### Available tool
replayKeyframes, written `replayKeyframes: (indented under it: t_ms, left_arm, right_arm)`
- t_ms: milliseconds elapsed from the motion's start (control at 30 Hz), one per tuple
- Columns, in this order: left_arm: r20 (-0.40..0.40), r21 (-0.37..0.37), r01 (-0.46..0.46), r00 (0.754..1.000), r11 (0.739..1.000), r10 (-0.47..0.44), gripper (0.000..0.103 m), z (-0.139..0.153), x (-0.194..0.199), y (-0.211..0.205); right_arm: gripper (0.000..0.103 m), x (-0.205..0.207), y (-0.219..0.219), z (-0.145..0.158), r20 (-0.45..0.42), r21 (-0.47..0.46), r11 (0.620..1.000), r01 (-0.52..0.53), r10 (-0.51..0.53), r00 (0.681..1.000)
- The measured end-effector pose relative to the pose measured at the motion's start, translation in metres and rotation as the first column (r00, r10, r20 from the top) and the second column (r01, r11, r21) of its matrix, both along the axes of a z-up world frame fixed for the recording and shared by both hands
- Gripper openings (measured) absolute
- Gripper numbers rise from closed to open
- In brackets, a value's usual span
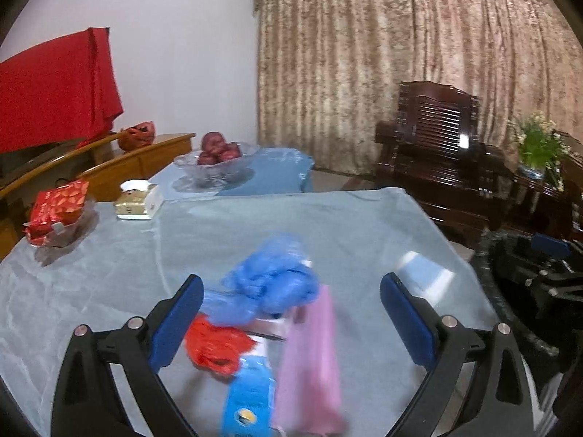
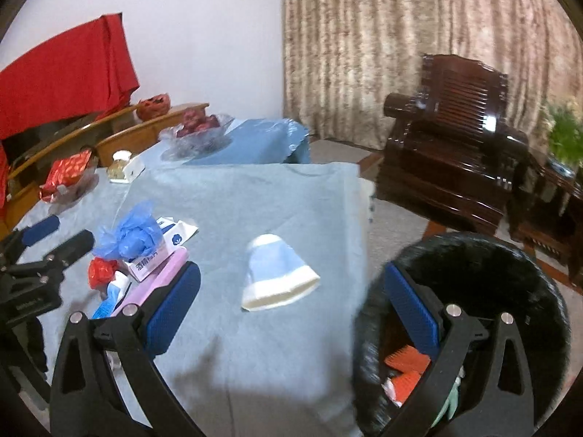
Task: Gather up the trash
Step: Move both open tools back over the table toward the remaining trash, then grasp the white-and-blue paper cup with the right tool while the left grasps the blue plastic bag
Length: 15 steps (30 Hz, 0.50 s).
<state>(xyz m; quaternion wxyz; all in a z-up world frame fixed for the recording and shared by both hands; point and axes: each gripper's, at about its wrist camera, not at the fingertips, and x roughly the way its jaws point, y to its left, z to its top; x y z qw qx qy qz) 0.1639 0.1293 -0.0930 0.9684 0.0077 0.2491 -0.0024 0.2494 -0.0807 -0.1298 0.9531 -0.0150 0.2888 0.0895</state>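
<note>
A pile of trash lies on the blue tablecloth point(image 1: 364, 225): a crumpled blue plastic bag point(image 1: 273, 280), a red wrapper point(image 1: 215, 346), a pink flat pack point(image 1: 309, 364) and a blue tube point(image 1: 247, 397). My left gripper point(image 1: 291, 324) is open above this pile. In the right wrist view the pile point(image 2: 135, 247) sits at the left, with a white carton point(image 2: 175, 236). A squashed paper cup point(image 2: 277, 273) lies mid-table. My right gripper point(image 2: 291, 309) is open and empty, over the table edge beside a black bin point(image 2: 473, 273) that holds red scraps.
A glass fruit bowl point(image 1: 215, 160), a tissue box point(image 1: 138, 202) and a red packet on a dish point(image 1: 60, 215) stand at the table's far side. A dark wooden armchair point(image 2: 455, 145) and a plant point(image 1: 539, 142) are to the right. The bin point(image 1: 510, 291) is right of the table.
</note>
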Motion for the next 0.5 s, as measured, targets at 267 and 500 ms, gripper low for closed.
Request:
replayKeyframes:
  t_ms: [267, 500]
  left_arm:
    - [-0.039, 0.007, -0.035, 0.999, 0.999, 0.035, 0.096, -0.014, 0.027, 0.02]
    - [-0.067, 0.009, -0.036, 0.997, 0.999, 0.037, 0.096, -0.024, 0.045, 0.024]
  right_arm:
    - [0.098, 0.066, 0.025, -0.039, -0.108, -0.004, 1.0, -0.026, 0.026, 0.994]
    - [0.098, 0.104, 0.033, -0.065, -0.185, -0.048, 0.998, -0.037, 0.027, 0.982]
